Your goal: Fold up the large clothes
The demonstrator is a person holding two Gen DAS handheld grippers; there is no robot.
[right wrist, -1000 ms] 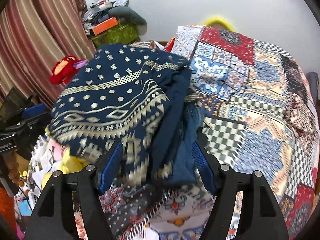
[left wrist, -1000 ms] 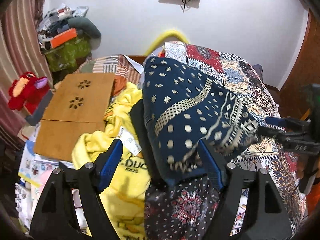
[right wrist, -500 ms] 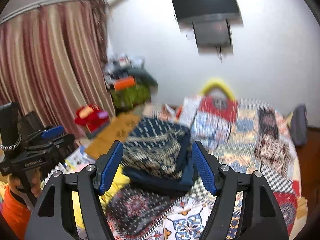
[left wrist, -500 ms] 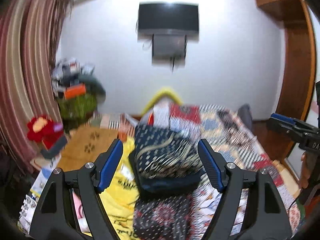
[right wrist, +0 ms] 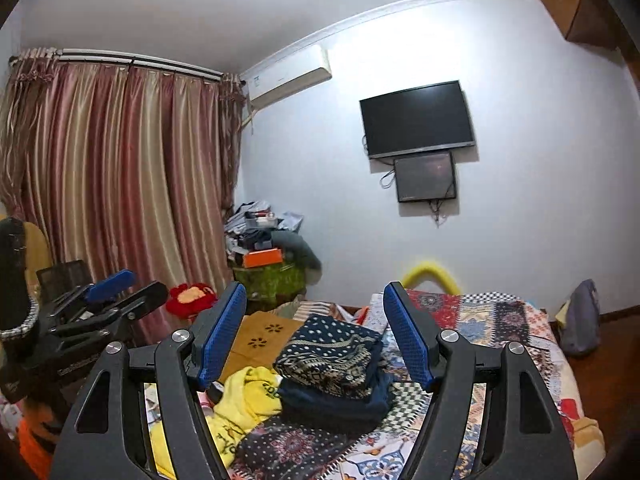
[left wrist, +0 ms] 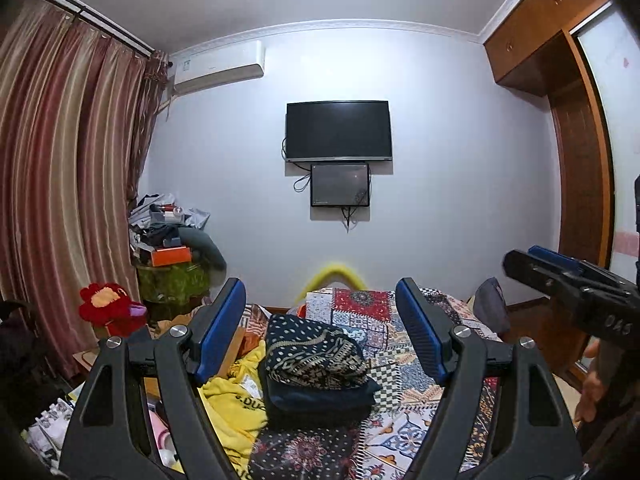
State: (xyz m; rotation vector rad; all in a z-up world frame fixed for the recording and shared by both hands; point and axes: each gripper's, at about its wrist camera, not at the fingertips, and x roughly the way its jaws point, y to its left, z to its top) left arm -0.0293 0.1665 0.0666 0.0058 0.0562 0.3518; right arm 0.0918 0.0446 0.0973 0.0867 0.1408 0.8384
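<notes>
The left gripper (left wrist: 320, 336) and the right gripper (right wrist: 314, 334) are both released, jaws spread wide with nothing between them, held level above the near end of the bed (left wrist: 440, 332). The folded navy patterned garment (left wrist: 314, 350) rests well beyond them on a stack of dark folded clothes (left wrist: 320, 398), on the patchwork quilt. Just left of the stack lies a crumpled yellow garment (left wrist: 232, 396). A television (left wrist: 338, 130) hangs on the far wall.

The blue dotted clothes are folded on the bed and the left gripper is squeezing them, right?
Not quite. The blue dotted clothes are folded on the bed, but the left gripper is open and holds nothing. The left wrist view shows its jaws apart, well short of the pile.
</notes>
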